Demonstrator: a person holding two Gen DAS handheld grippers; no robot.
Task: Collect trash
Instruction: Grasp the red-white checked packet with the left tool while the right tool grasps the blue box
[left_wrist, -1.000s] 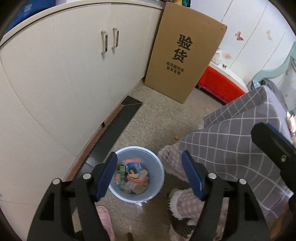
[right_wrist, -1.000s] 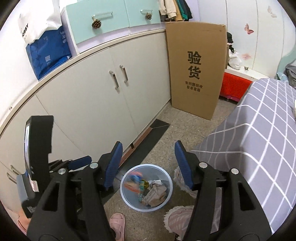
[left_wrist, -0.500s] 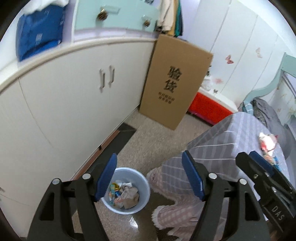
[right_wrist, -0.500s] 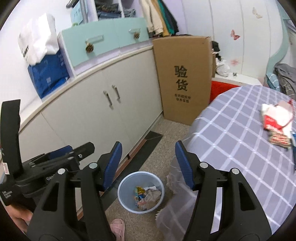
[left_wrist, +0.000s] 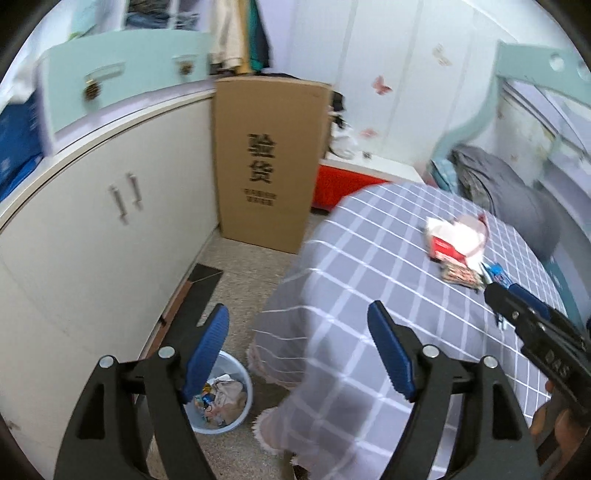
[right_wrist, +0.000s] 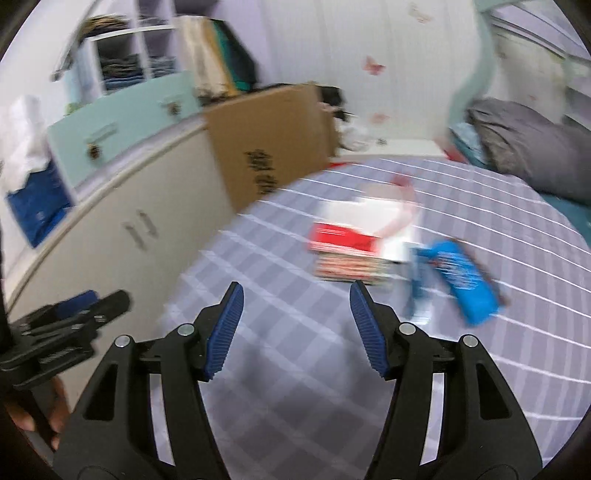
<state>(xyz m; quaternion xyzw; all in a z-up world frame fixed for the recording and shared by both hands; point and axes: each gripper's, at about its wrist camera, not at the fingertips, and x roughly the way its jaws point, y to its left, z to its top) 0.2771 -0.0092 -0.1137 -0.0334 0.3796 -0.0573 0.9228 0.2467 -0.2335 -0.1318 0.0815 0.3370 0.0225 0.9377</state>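
Note:
Trash lies on the grey checked tablecloth (right_wrist: 258, 369): a red and white wrapper (right_wrist: 354, 232), a patterned packet (right_wrist: 351, 267) and a blue wrapper (right_wrist: 465, 280). The same pile (left_wrist: 454, 247) shows in the left wrist view. A blue bin (left_wrist: 225, 397) with trash in it stands on the floor by the table. My left gripper (left_wrist: 297, 352) is open and empty above the table's edge and the bin. My right gripper (right_wrist: 295, 325) is open and empty over the table, short of the wrappers. The right wrist view is blurred.
White cabinets (left_wrist: 92, 229) run along the left. A tall cardboard box (left_wrist: 266, 166) leans at the back, with a red box (left_wrist: 340, 184) beside it. A grey garment (right_wrist: 524, 147) lies behind the table. The left gripper (right_wrist: 66, 321) shows in the right wrist view.
Both grippers have risen and swung right, from over the bin to over the table. The wrappers on the table have come into view. Both stay open and empty.

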